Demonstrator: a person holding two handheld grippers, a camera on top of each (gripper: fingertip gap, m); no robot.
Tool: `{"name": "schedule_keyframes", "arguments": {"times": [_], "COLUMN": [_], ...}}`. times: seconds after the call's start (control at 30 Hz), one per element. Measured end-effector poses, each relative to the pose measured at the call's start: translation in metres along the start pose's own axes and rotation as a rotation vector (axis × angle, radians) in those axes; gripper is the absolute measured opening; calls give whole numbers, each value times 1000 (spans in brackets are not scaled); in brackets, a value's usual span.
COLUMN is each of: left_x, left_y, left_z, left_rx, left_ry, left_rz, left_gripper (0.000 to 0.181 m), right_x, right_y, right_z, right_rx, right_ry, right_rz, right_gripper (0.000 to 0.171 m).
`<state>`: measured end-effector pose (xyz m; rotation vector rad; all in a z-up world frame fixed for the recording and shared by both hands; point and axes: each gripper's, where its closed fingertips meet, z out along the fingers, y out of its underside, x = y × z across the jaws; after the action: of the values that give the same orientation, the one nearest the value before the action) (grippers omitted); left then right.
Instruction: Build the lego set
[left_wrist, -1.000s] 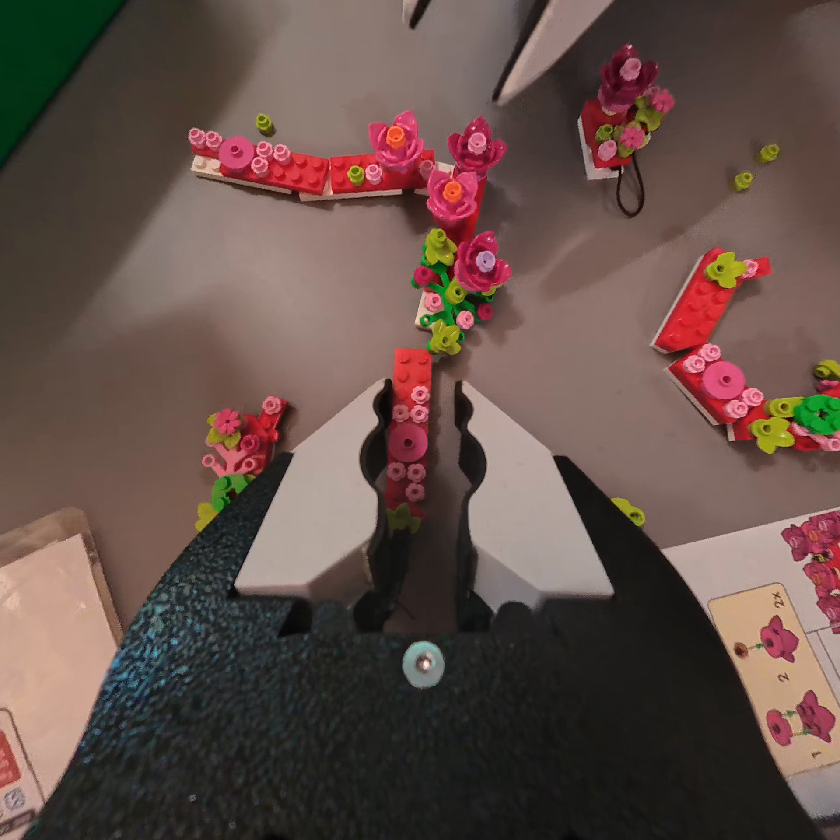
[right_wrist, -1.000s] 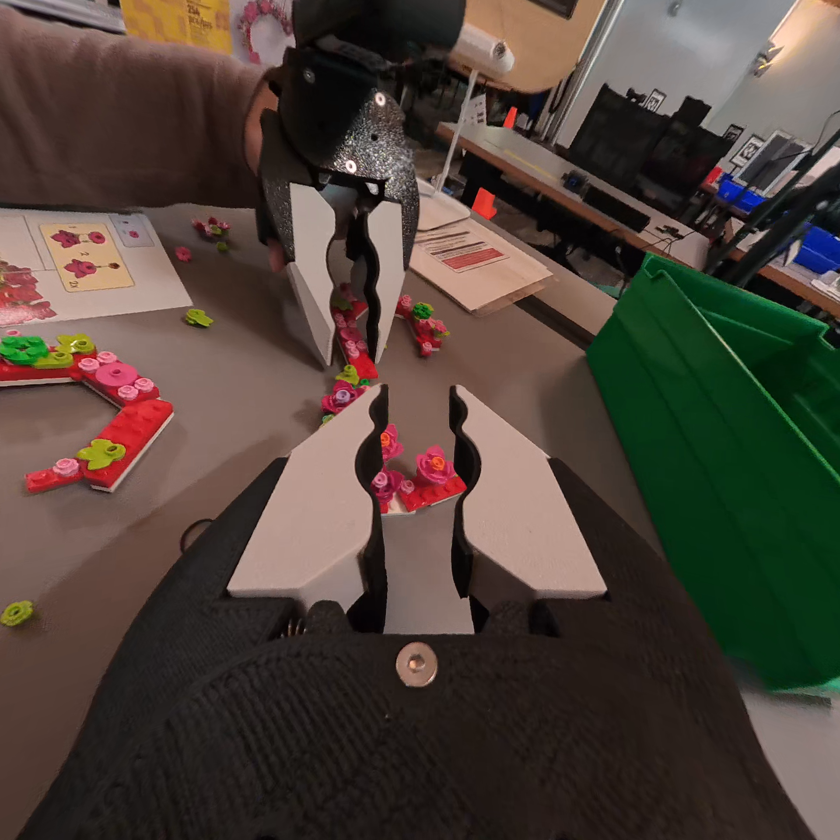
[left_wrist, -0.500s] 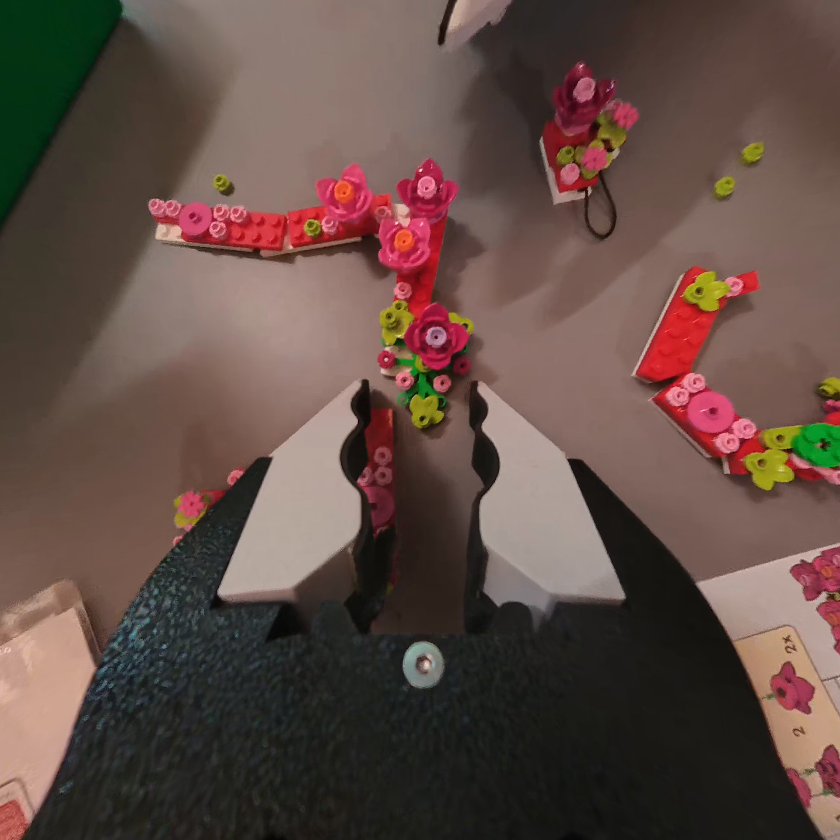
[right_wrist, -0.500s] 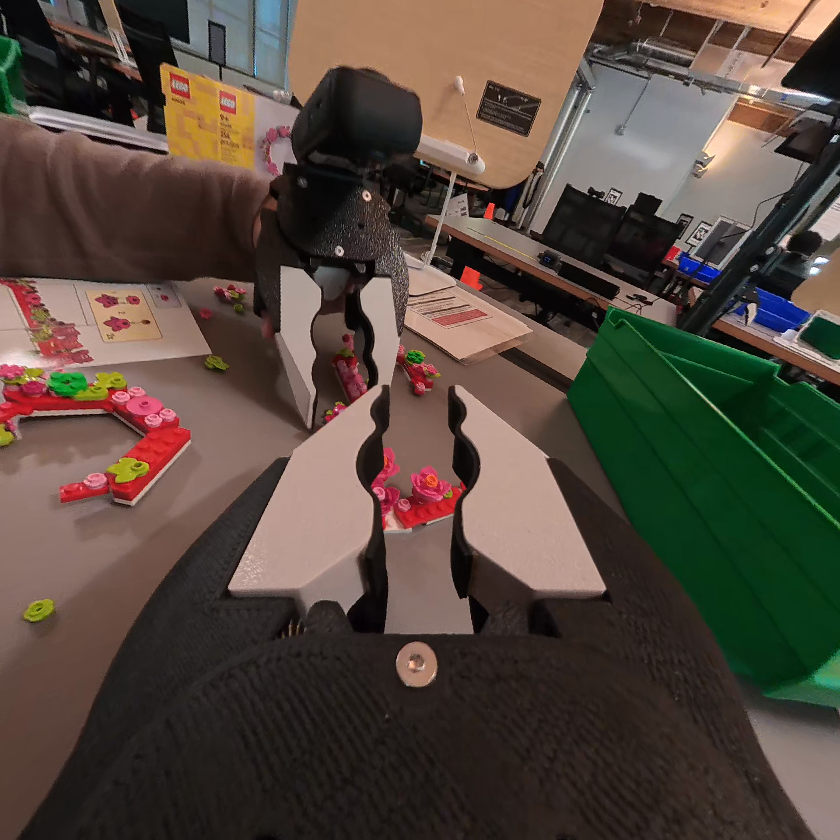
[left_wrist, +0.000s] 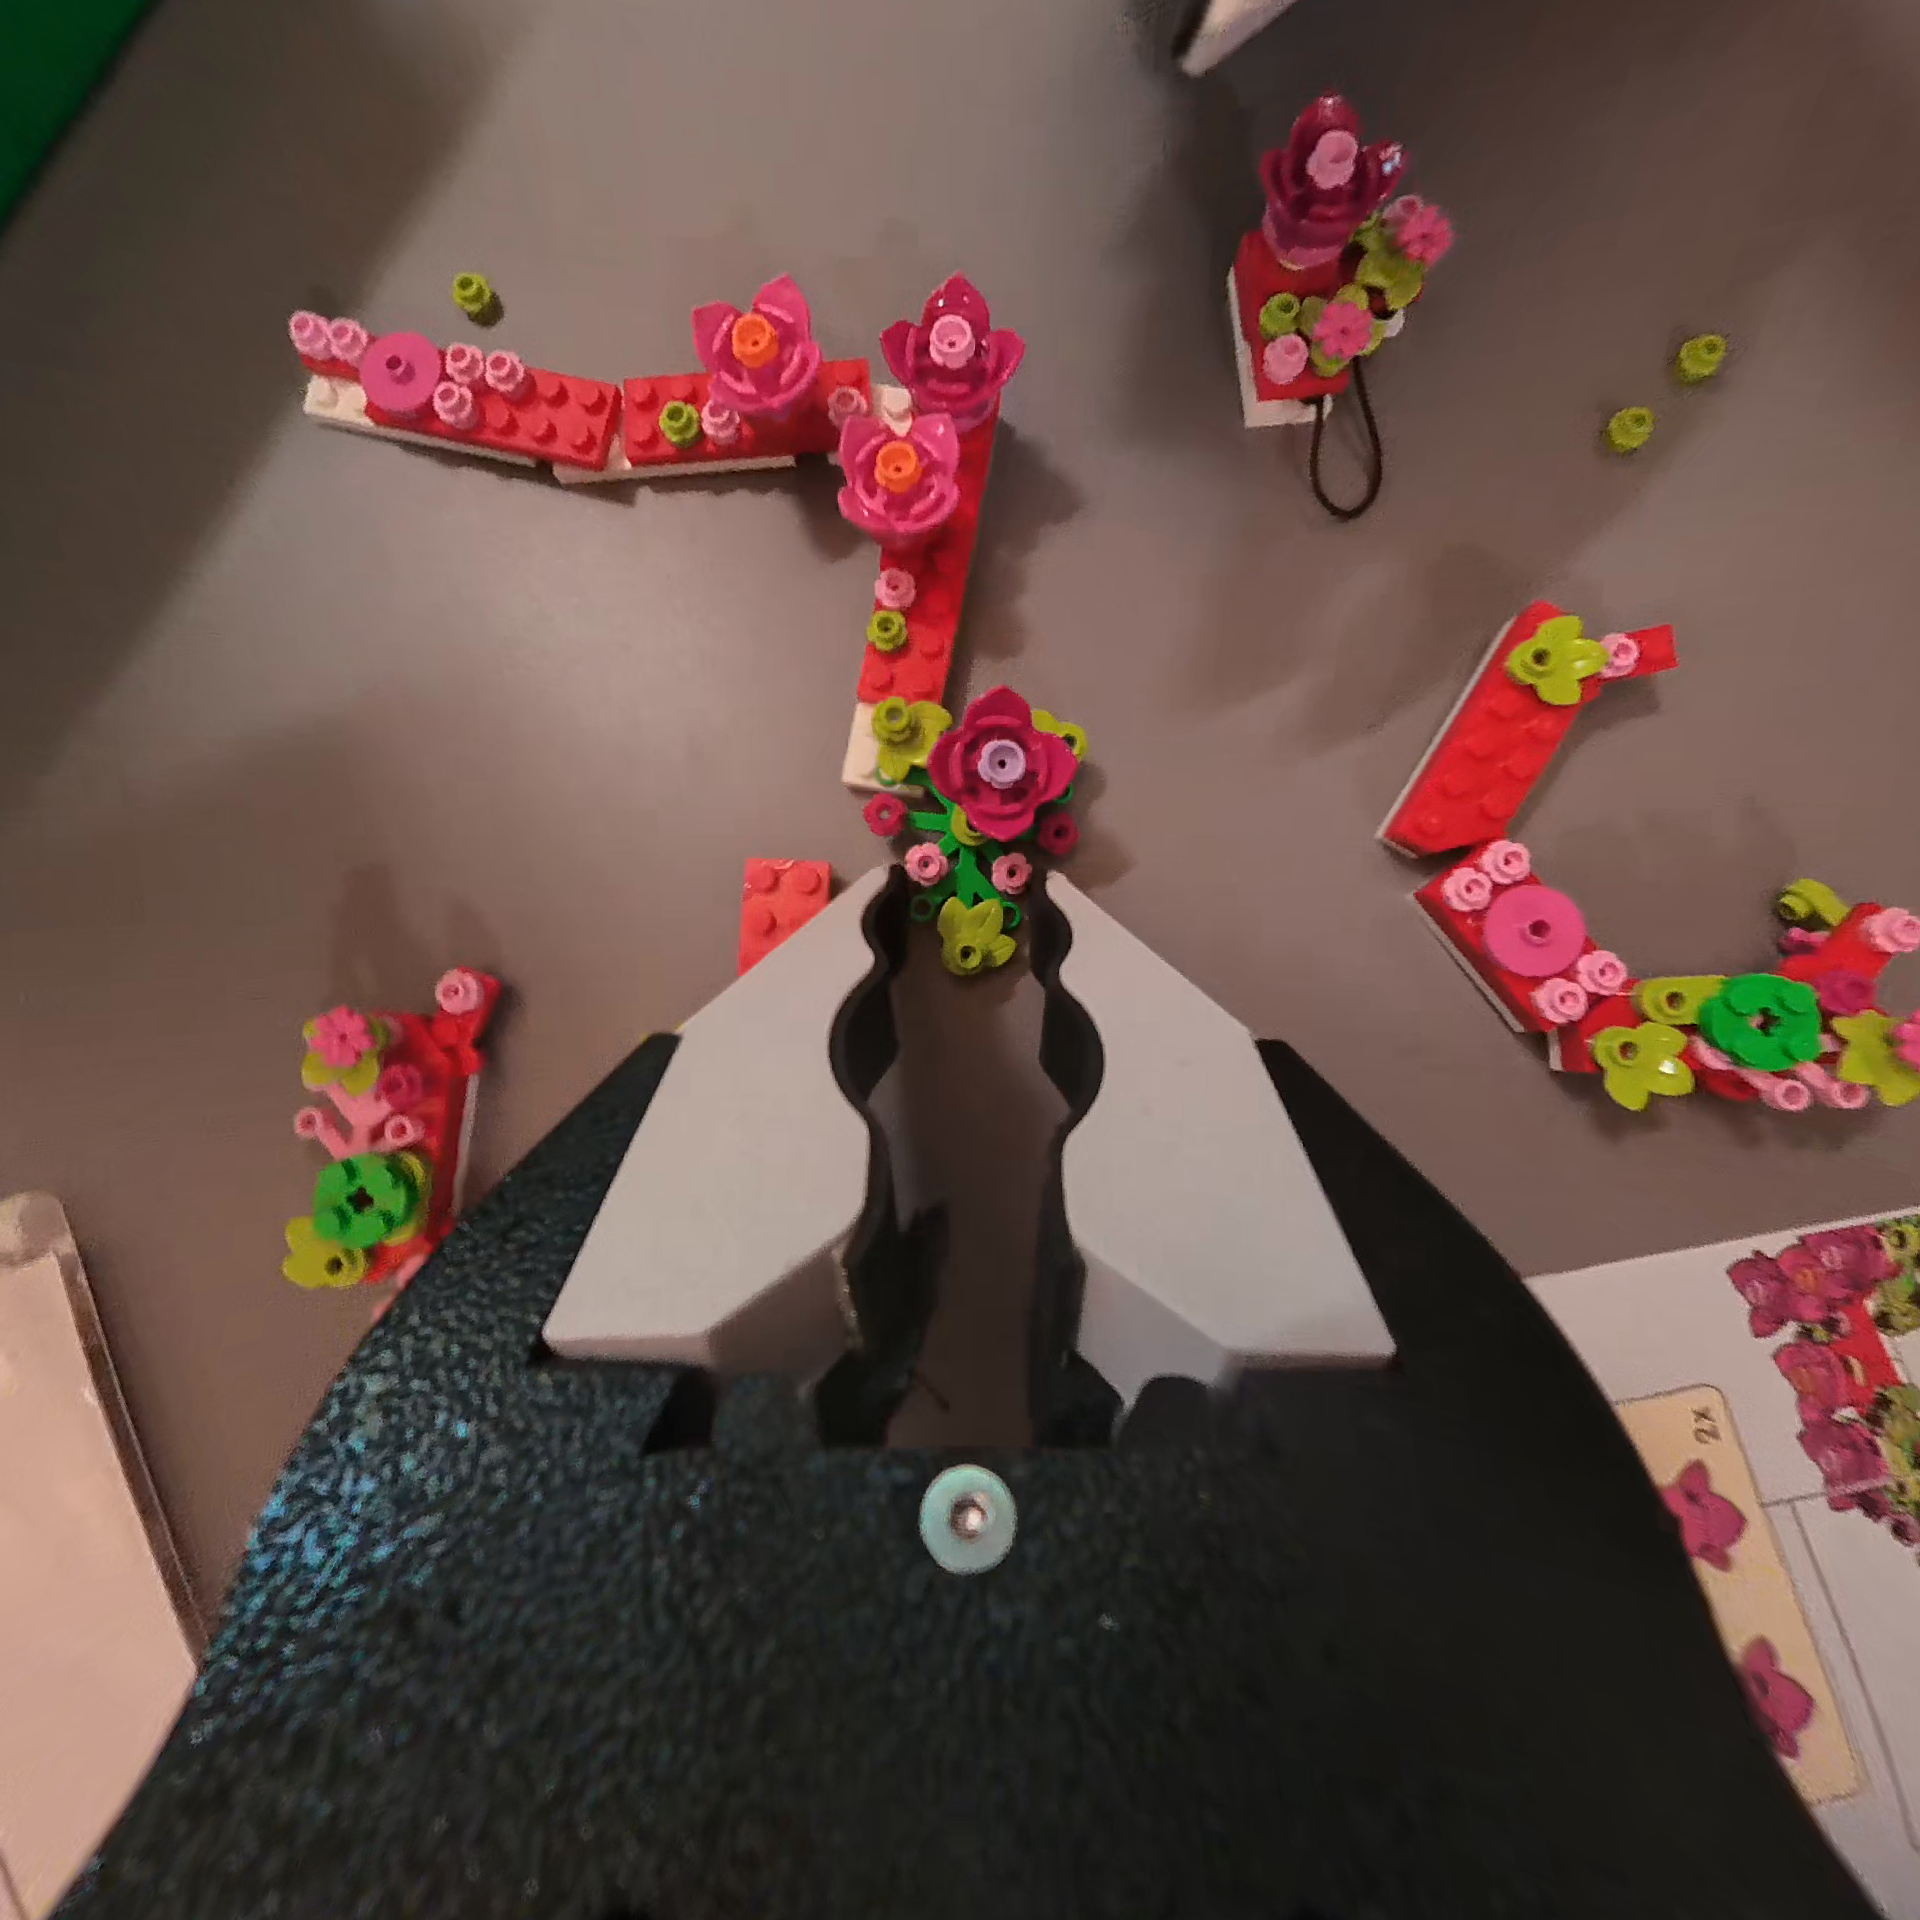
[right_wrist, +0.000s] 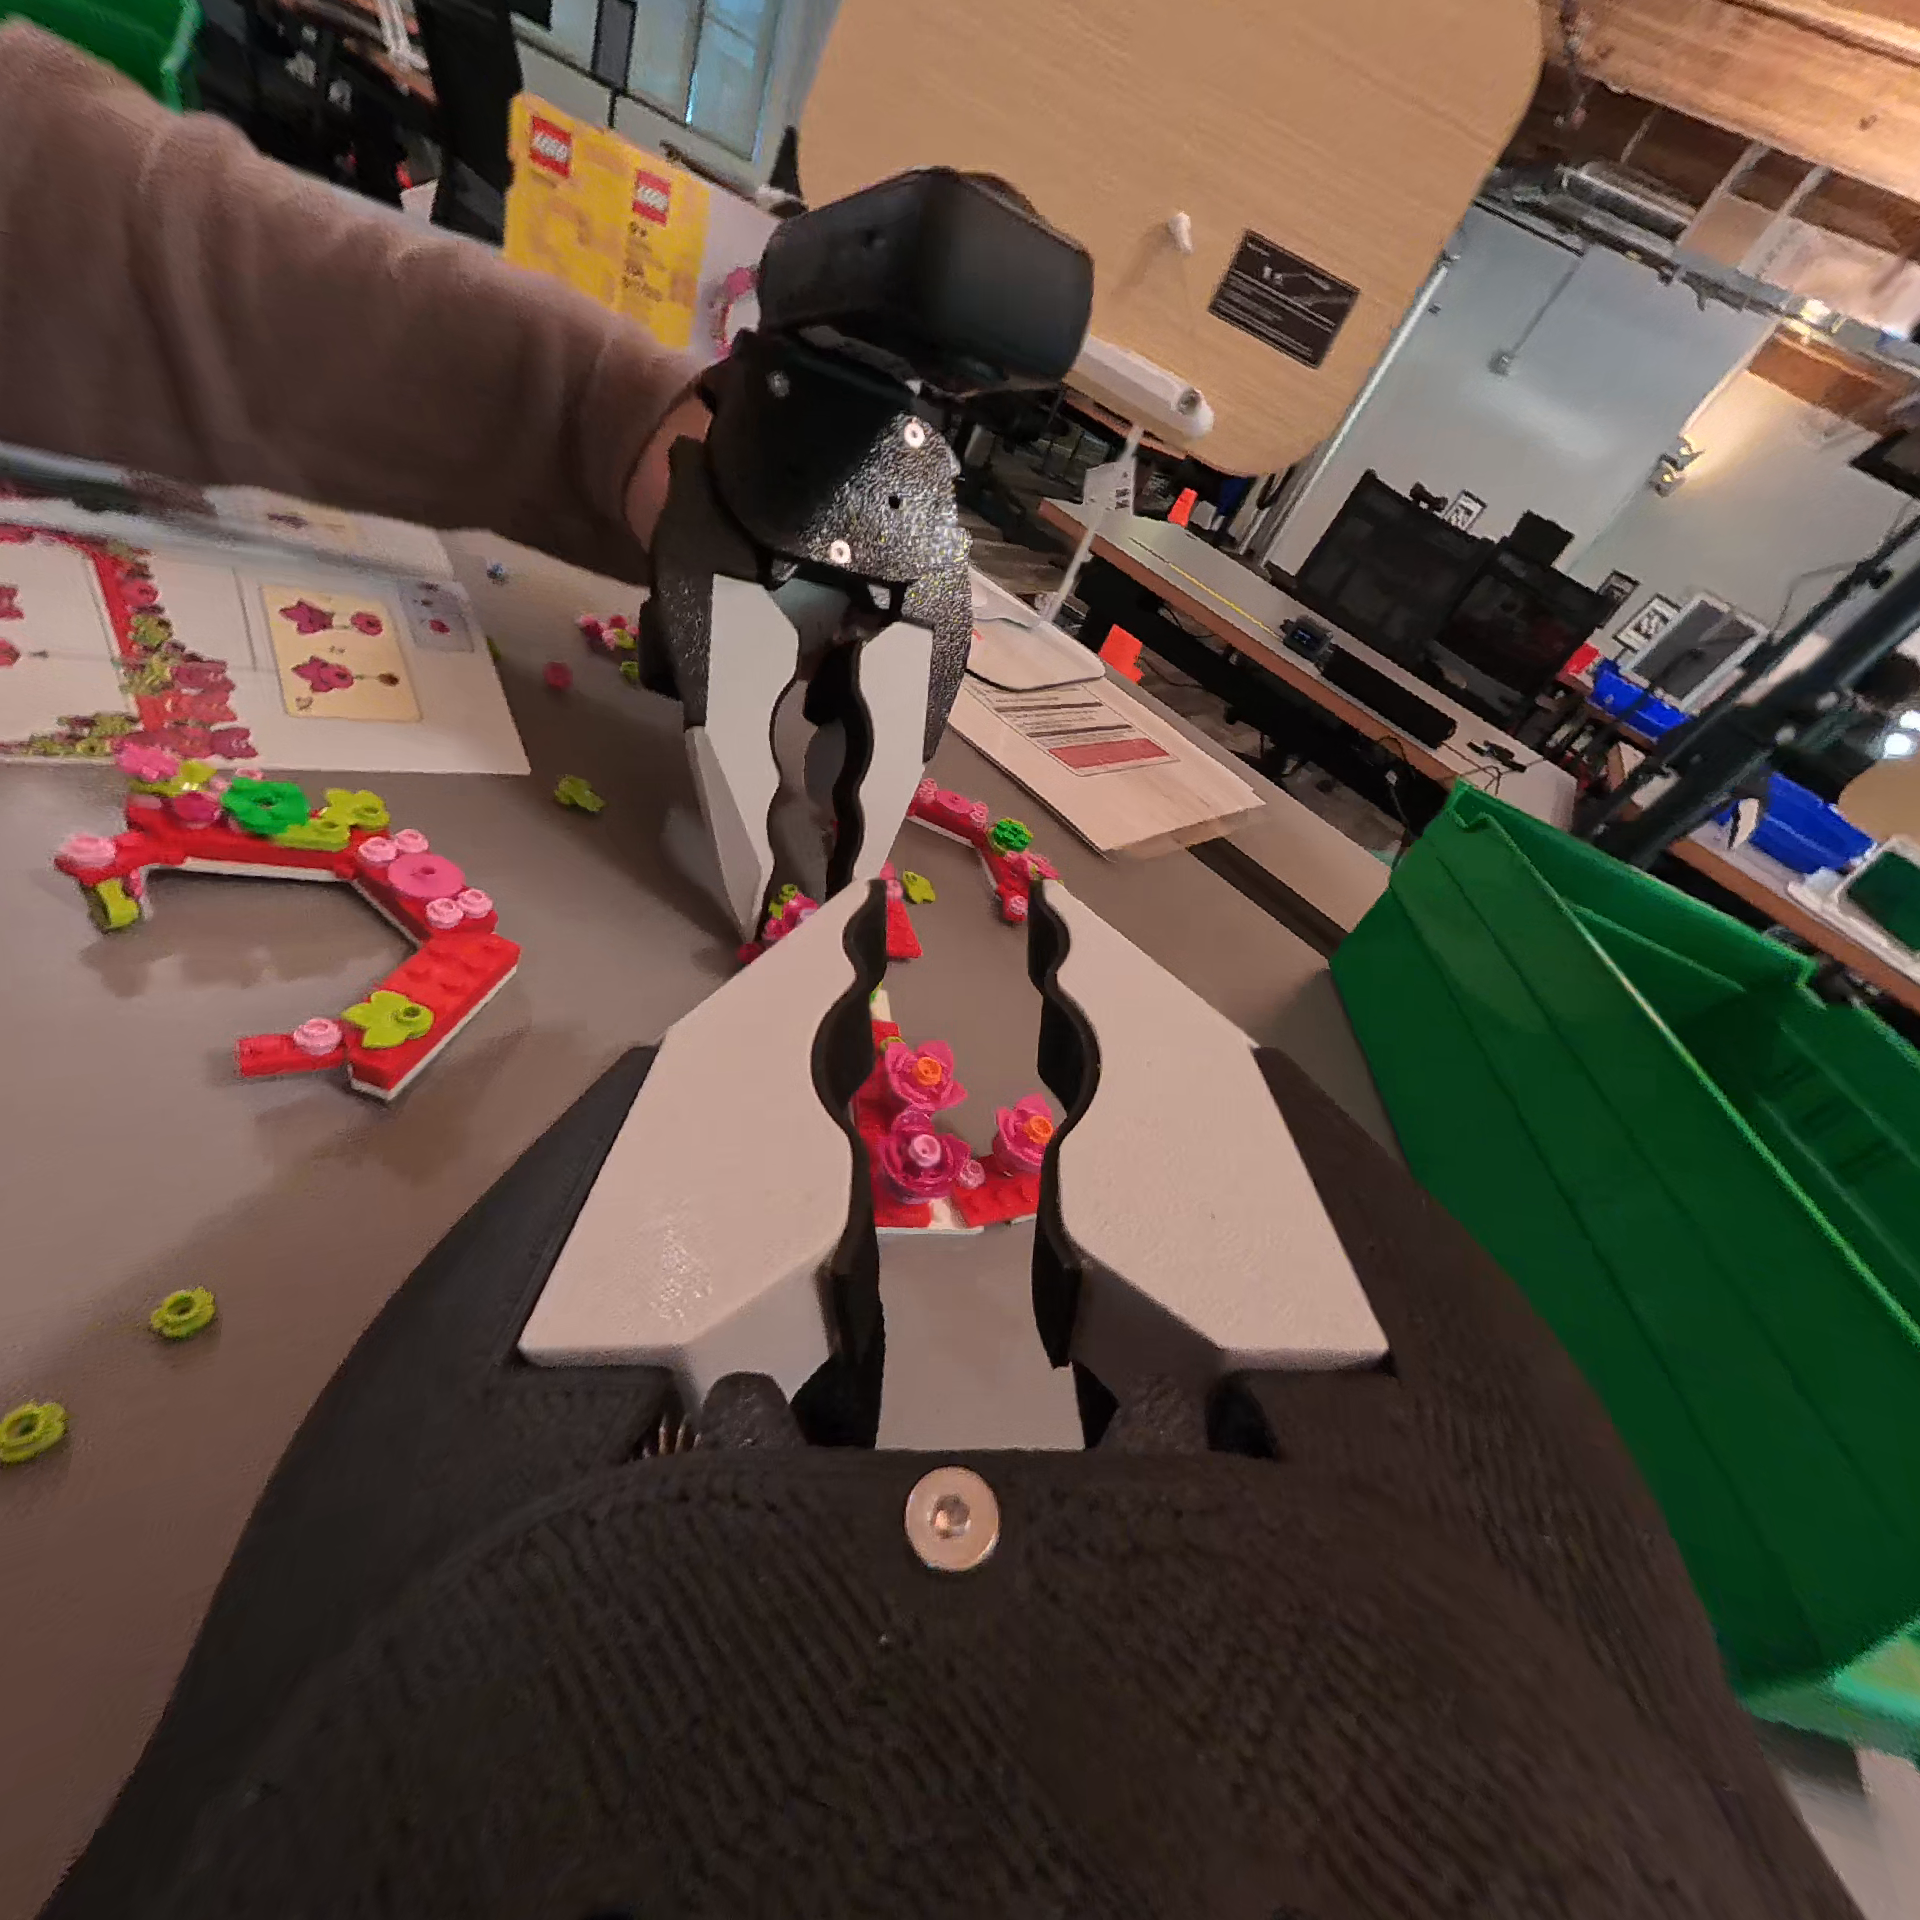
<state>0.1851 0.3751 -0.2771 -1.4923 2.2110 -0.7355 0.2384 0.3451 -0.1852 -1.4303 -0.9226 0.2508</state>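
My left gripper (left_wrist: 968, 891) is open and empty, its tips on either side of the lime leaf at the end of a magenta flower cluster (left_wrist: 997, 769). That cluster caps an L-shaped red lego strip (left_wrist: 920, 613) with pink flowers. A loose red strip (left_wrist: 784, 894) lies mostly hidden under my left finger. My right gripper (right_wrist: 956, 904) is open and empty, held above the strip's flowered corner (right_wrist: 925, 1143). The left gripper (right_wrist: 795, 894) also shows in the right wrist view, pointing down at the table.
A red arc piece with leaves (left_wrist: 1558, 935) lies at the right, and a small leafy red piece (left_wrist: 384, 1122) at the left. A flower piece with a cord loop (left_wrist: 1320, 281) and loose lime studs (left_wrist: 1631, 426) are farther off. An instruction sheet (left_wrist: 1766, 1403) is near right. A green bin (right_wrist: 1610, 1143) stands at the table's edge.
My left gripper has opened wider and shifted off the red studded strip toward the flower cluster; the strip now lies under its left finger. My right gripper has tilted up slightly.
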Motion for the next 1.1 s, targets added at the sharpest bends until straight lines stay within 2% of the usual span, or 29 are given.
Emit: {"name": "schedule_keyframes", "arguments": {"times": [0.03, 0.17, 0.27, 0.43, 0.6, 0.7, 0.87, 1.1], "left_x": [3, 18, 31, 62, 95, 112, 132, 142], "left_y": [1, 7, 6, -12, -28, -33, -39, -46], "left_z": [-2, -12, -24, -52, -74, -82, -93, -111], "left_rx": [2, 16, 38, 96, 134, 136, 141, 175], "left_ry": [0, -11, -6, 39, 115, 154, 169, 110], "left_rz": [-10, -60, -115, -190, -246, -274, -283, -293], "left_gripper": [21, 20, 20, 20, 20, 20, 20, 21], "right_x": [-3, -17, -36, -75, -102, -115, -129, -132], "right_y": [-1, -1, -2, -22, -57, -71, -86, -105], "right_z": [0, 2, 5, 17, 24, 27, 30, 29], "right_rx": [-4, -39, -82, -86, 4, 24, 57, 66], "right_ry": [-7, -37, -62, -81, -117, -128, -128, -142], "right_rz": [-26, -163, -377, -742, -808, -907, -1000, -953], "right_gripper": [26, 27, 31, 53, 62, 55, 28, 25]}}
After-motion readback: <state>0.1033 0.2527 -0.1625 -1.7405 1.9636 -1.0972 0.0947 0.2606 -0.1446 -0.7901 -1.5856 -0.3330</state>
